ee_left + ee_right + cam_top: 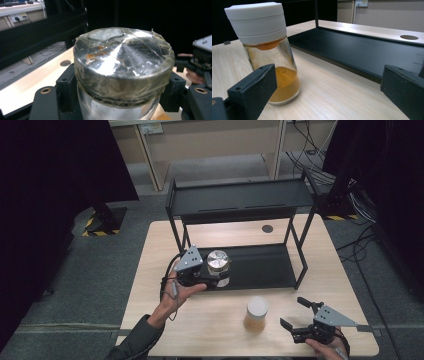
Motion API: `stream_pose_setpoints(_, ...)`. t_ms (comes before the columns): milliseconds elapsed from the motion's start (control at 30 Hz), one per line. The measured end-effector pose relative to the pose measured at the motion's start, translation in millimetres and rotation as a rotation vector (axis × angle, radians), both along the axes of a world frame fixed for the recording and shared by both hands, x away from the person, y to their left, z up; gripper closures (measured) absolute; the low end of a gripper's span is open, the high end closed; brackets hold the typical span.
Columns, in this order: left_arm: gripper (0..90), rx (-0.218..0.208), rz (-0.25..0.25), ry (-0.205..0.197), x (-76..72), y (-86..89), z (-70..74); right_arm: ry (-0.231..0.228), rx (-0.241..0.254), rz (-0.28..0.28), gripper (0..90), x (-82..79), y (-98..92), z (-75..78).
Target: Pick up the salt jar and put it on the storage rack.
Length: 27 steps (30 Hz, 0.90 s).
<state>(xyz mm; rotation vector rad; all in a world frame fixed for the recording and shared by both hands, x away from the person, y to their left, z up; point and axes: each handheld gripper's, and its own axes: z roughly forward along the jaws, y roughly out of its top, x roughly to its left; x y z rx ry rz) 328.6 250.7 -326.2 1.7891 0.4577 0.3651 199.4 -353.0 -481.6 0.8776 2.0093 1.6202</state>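
Dark lab; desk (175,320) carries one black rack (240,200). Left gripper (202,279) clamped on one foil-lidded jar (218,266) at frame centre, probably over the lower shelf: keep it level. Right gripper (296,315), jaws apart, lower right beside one white-capped spice jar (256,314).

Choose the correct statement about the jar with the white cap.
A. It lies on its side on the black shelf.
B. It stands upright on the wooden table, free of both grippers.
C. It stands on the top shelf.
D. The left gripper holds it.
B: the white-capped jar stands upright on the wooden table, with the open right gripper beside it and not touching.
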Motion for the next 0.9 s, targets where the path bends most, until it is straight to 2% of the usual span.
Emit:
stream_pose_setpoints(233,30.8,0.004,0.006,-0.011,9.4,-2.2,28.5,0.002,-0.003,0.002,1.0,0.3,0.6,0.1)
stream_pose_setpoints(267,30.8,0.004,0.006,-0.011,9.4,-2.2,28.5,0.002,-0.003,0.002,1.0,0.3,0.6,0.1)
stream_pose_setpoints(433,30.8,-0.005,-0.003,0.0,15.5,-1.7,41.3,0.002,-0.002,0.002,1.0,0.0,0.6,0.4)
stream_pose_setpoints(733,30.8,0.013,0.007,0.014,24.3,-1.7,71.3,0.002,-0.001,0.001,1.0,-0.4,0.3,0.4)
stream_pose_setpoints(900,30.8,0.007,0.013,0.028,28.6,-0.6,83.2,0.003,0.0,0.001,1.0,-0.1,0.4,0.1)
